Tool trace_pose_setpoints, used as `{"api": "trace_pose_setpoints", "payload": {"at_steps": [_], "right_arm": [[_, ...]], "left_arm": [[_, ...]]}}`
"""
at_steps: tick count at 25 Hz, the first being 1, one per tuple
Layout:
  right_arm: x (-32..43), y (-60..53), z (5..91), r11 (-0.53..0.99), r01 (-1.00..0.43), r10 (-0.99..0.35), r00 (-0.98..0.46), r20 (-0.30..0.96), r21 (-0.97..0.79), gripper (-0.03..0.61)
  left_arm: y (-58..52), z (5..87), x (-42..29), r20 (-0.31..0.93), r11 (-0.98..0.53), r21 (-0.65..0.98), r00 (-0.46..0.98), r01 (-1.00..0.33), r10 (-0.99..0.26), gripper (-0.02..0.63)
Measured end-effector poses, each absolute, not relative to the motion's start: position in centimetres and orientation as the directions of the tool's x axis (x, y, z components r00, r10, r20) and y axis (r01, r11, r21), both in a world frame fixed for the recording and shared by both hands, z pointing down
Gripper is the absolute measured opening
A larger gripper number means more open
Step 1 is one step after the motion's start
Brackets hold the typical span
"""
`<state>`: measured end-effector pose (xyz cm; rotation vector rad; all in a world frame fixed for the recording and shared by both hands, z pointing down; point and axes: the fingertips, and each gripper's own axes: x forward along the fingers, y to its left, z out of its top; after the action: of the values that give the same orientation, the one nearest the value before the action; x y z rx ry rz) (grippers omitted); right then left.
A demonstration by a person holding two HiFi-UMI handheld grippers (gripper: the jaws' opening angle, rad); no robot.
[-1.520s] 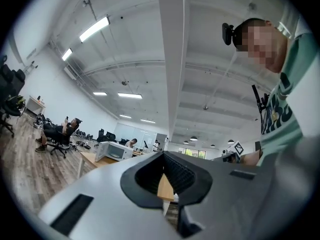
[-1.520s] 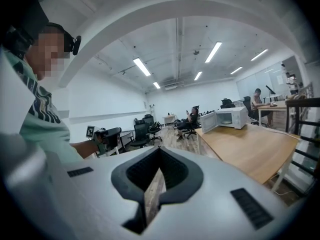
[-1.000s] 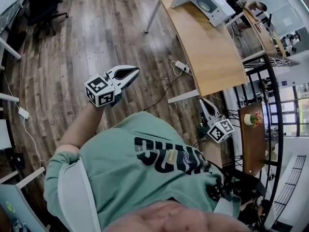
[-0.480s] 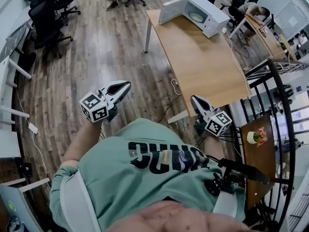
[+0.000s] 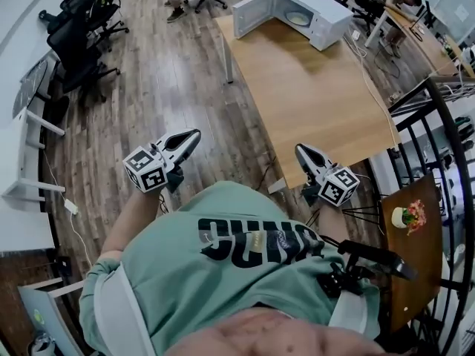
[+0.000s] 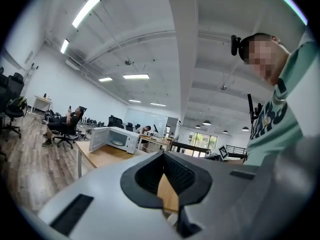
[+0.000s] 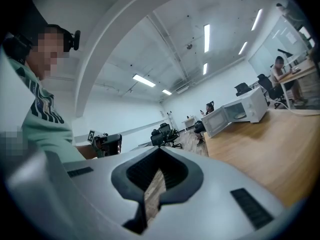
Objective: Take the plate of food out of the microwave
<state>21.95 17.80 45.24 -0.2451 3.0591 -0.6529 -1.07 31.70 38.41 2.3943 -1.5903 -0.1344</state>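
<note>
Pale plate (image 5: 299, 19) lies flat inside the white microwave (image 5: 319, 10), too small to show what is on it. The microwave stands at the far end of the wooden table (image 5: 312, 95), well away from both grippers. Its long axis runs left to right across that end, slightly slanted, and its cavity faces the near side. The microwave door (image 5: 252, 15) is swung wide open on the left, reaching nearly to the table's far left corner.

Between the microwave and the near edge the tabletop is an open stretch of wood. A white cable (image 5: 365, 59) trails along the table's right edge, with a black railing (image 5: 438, 117) just beyond it. Left of the table is wide plank floor (image 5: 148, 87), with office chairs (image 5: 82, 32) at its far left.

The left gripper (image 5: 194, 134) hangs over the floor, left of the table's near corner, its jaws pressed together and empty. The right gripper (image 5: 300, 150) is over the near left corner, its jaws likewise together with nothing between them. Both point towards the far end.
</note>
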Motion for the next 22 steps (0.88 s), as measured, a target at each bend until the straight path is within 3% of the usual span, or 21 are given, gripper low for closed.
{"api": "trace_pose_setpoints", "payload": {"at_steps": [7,15,22], "right_arm": [[21.4,14.3,46.4,0.875,-0.241,-0.239,-0.969,0.059,-0.419,0.008],[12.7,11.1,44.6,0.854,-0.376,-0.365,-0.926,0.099,-0.360,0.008],[2.5,9.4,42.8,0.838,-0.433,-0.420,-0.900,0.114,-0.333,0.008]], "left_arm": [[26.8,39.4,-3.2,0.053,-0.433,0.302,0.469,-0.849,-0.882,0.005],[20.0,40.0,-13.9,-0.037,-0.547,0.358,0.574,-0.756,-0.818,0.005],[15.0,40.1,-23.3,-0.043,-0.649,0.336,0.677,-0.683,-0.735,0.005]]}}
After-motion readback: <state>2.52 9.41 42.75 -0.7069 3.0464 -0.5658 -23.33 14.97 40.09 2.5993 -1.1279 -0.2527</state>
